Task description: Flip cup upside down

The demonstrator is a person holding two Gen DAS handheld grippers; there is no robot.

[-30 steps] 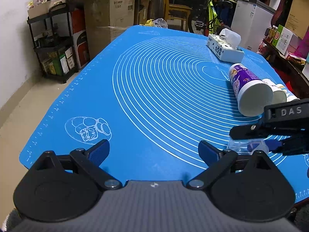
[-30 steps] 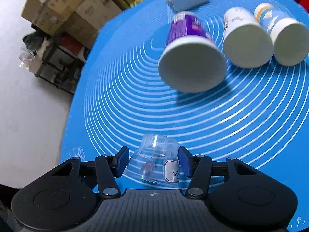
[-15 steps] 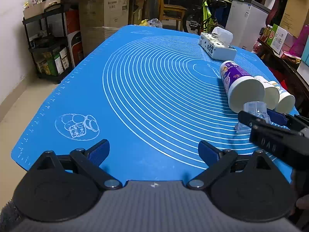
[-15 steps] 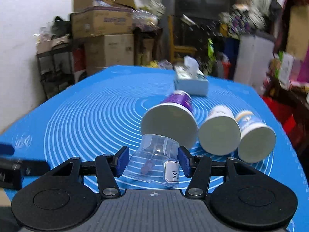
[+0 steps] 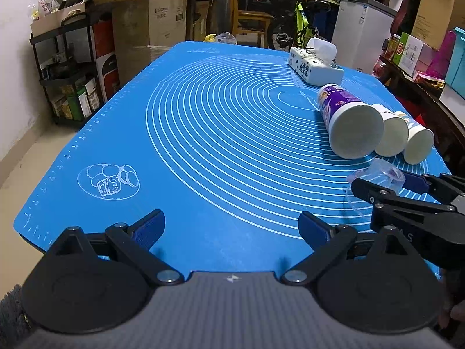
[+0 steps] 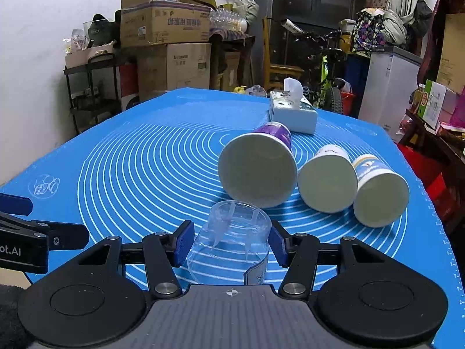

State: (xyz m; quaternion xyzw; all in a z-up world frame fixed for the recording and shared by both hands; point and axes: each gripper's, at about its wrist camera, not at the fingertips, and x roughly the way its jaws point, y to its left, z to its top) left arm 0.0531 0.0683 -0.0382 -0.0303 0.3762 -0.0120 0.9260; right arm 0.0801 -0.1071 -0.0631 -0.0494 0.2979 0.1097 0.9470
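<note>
Right hand-held gripper (image 6: 231,242) has tipped clear cup (image 6: 232,238) base-up.

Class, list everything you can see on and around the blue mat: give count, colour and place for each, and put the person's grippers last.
Clear plastic cup: one, transparent, between the right gripper's pads, near mat edge.
Paper cups: three, white inside, lying on their sides in a row, right part of the mat.
Tissue box: one, white, far side behind the cups.
Mat: one, blue with white rings, covering the table.
Cardboard boxes: several, brown, background left.
Left gripper: one, black, blue pads, open.
Right gripper: one, black, blue pads, shut on the cup.
</note>
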